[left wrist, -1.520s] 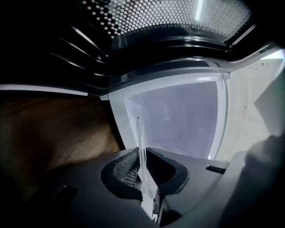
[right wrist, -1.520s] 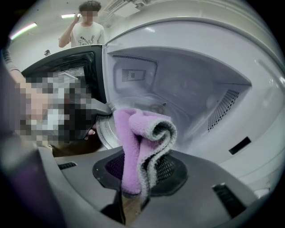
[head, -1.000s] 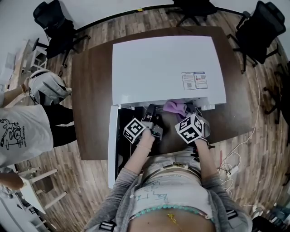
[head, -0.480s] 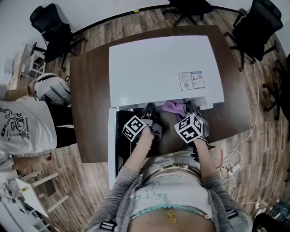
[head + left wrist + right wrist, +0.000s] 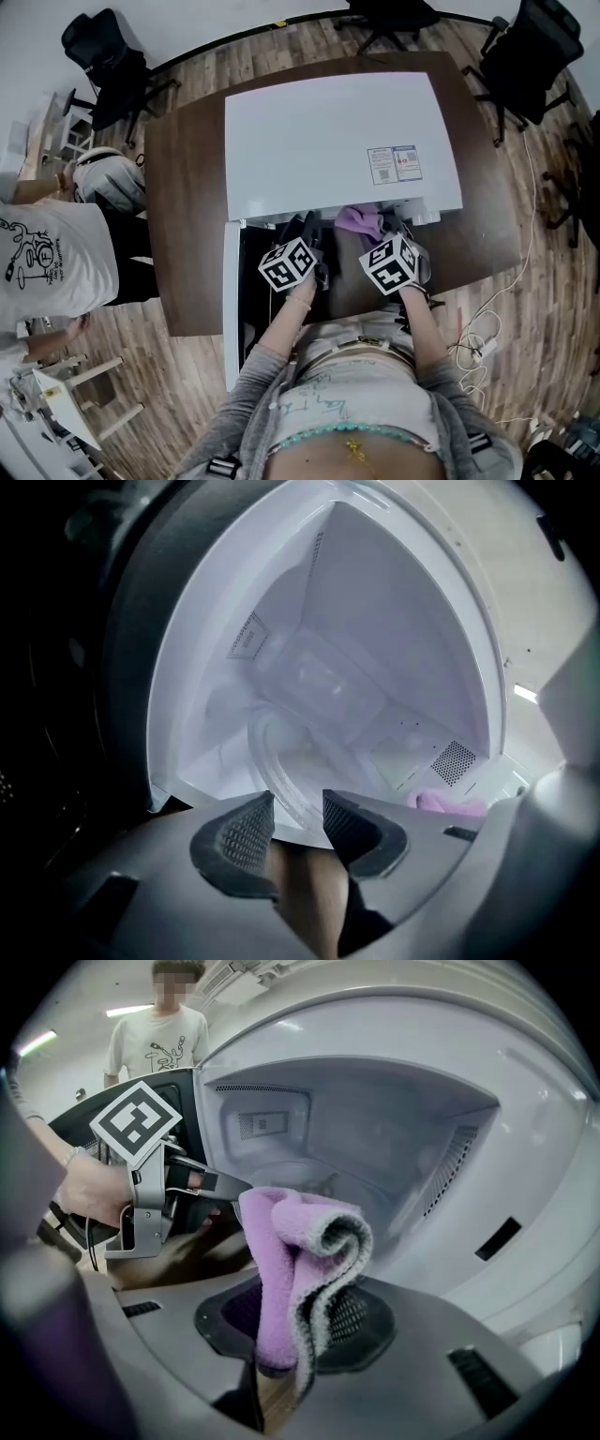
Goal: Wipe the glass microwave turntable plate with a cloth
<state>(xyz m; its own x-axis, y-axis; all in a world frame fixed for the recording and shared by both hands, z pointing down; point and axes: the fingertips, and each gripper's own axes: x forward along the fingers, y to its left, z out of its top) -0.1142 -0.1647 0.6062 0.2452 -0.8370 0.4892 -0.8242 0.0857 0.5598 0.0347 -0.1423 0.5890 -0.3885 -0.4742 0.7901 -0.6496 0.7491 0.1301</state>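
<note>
Nothing is wiped yet: my right gripper [image 5: 298,1327] has its jaws clenched on the cloth [image 5: 302,1241]; the left gripper [image 5: 298,810] has jaws just opening, empty, facing the plate [image 5: 274,750].

One microwave [image 5: 342,145] is sitting on one table [image 5: 192,187]. Inside it, one glass plate [image 5: 300,757] is lying. At its opening, two grippers are working, left gripper [image 5: 297,822] and right gripper [image 5: 295,1321], with one cloth [image 5: 295,1260]. Beyond it, three office chairs [image 5: 103,56] [image 5: 398,11] [image 5: 539,52] are standing.

White microwave [image 5: 328,141] on a dark brown table [image 5: 187,178]
</note>
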